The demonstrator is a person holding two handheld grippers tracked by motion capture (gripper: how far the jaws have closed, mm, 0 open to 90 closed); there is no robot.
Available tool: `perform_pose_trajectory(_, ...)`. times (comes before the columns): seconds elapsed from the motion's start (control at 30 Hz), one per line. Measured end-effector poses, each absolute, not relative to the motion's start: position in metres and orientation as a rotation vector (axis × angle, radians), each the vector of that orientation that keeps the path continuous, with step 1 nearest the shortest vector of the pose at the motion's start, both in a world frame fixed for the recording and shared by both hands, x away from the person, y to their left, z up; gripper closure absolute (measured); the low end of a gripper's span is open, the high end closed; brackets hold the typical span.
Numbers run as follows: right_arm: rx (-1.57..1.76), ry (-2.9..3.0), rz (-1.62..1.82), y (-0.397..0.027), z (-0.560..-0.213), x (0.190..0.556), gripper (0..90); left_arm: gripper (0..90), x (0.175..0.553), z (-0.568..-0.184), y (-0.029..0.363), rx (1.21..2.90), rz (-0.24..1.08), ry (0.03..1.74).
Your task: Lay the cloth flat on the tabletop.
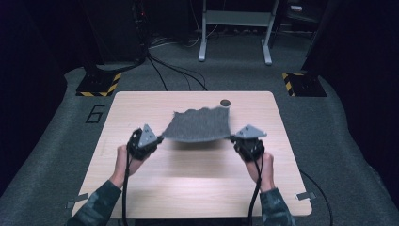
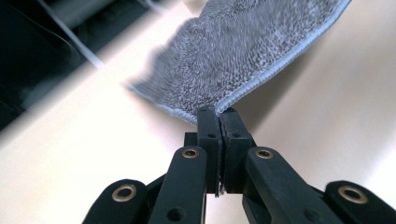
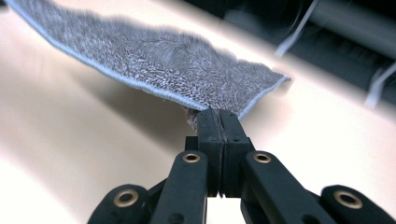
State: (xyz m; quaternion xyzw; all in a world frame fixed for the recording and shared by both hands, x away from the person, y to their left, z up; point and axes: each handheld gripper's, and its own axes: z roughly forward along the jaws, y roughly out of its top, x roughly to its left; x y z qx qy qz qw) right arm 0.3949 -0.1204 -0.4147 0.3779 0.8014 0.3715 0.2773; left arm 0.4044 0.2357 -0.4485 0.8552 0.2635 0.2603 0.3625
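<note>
Dark room, cabled grey floor, pale wooden worktop (image 1: 197,188) with a small dark disc (image 1: 225,102) near its far edge. Grey towel (image 1: 200,125) held off the worktop over its middle, near edge stretched between both tongs, far edge free and blurred, presumably for spreading or folding. Left tongs (image 2: 218,116) clamped shut on one near corner, right tongs (image 3: 217,116) clamped shut on the other, keeping the hem taut and level.

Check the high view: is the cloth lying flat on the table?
No. The cloth hangs above the table, pinched at its near corners by the left gripper and right gripper, with its shadow underneath.
</note>
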Motion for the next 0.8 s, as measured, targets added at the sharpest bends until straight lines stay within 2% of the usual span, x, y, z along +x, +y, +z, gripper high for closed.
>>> perform_pose_trajectory(0.03,1.065,2.223,0.952,-0.122,-0.447,0.385,89.5,88.0,0.393,-0.471,0.233,2.234,0.611,0.685)
perform_pose_trajectory(0.07,1.065,2.223,0.952,-0.122,-0.447,0.385,89.5,87.8,0.393,-0.471,0.233,2.234,0.611,0.685)
perform_pose_trajectory(0.1,1.130,2.265,0.935,-0.124,-0.471,0.375,89.2,87.4,0.383,-0.487,0.233,2.259,0.557,0.689)
perform_pose_trajectory(0.13,1.130,2.265,0.935,-0.124,-0.471,0.375,89.2,86.0,0.383,-0.487,0.233,2.259,0.557,0.689)
perform_pose_trajectory(0.17,1.160,2.295,0.935,-0.127,-0.484,0.368,88.6,84.1,0.375,-0.498,0.233,2.284,0.500,0.698)
perform_pose_trajectory(0.2,1.160,2.295,0.935,-0.127,-0.484,0.368,88.6,81.0,0.375,-0.498,0.233,2.284,0.500,0.698)
perform_pose_trajectory(0.23,1.172,2.304,0.942,-0.131,-0.488,0.362,87.5,77.6,0.369,-0.504,0.235,2.289,0.430,0.705)
perform_pose_trajectory(0.3,1.174,2.315,0.957,-0.134,-0.488,0.361,84.8,69.9,0.366,-0.505,0.237,2.274,0.416,0.713)
perform_pose_trajectory(0.33,1.179,2.302,0.990,-0.141,-0.485,0.357,75.4,64.8,0.362,-0.504,0.241,2.263,0.373,0.735)
perform_pose_trajectory(0.5,1.213,2.278,1.079,-0.154,-0.476,0.357,45.3,35.6,0.358,-0.492,0.250,2.193,0.416,0.797)
perform_pose_trajectory(0.57,1.219,2.255,1.086,-0.154,-0.473,0.363,32.5,30.5,0.366,-0.484,0.252,2.167,0.443,0.816)
perform_pose_trajectory(0.6,1.219,2.255,1.086,-0.154,-0.473,0.363,32.5,28.1,0.366,-0.484,0.252,2.167,0.443,0.816)
perform_pose_trajectory(0.63,1.224,2.256,1.074,-0.150,-0.471,0.373,24.2,27.2,0.379,-0.477,0.253,2.158,0.471,0.829)
perform_pose_trajectory(0.67,1.220,2.258,1.076,-0.147,-0.471,0.379,21.9,25.9,0.379,-0.477,0.253,2.158,0.471,0.829)
perform_pose_trajectory(0.73,1.228,2.261,1.060,-0.140,-0.472,0.393,15.7,23.9,0.406,-0.474,0.246,2.141,0.493,0.866)
perform_pose_trajectory(0.8,1.230,2.266,1.018,-0.130,-0.476,0.407,13.7,20.5,0.424,-0.476,0.238,2.134,0.514,0.894)
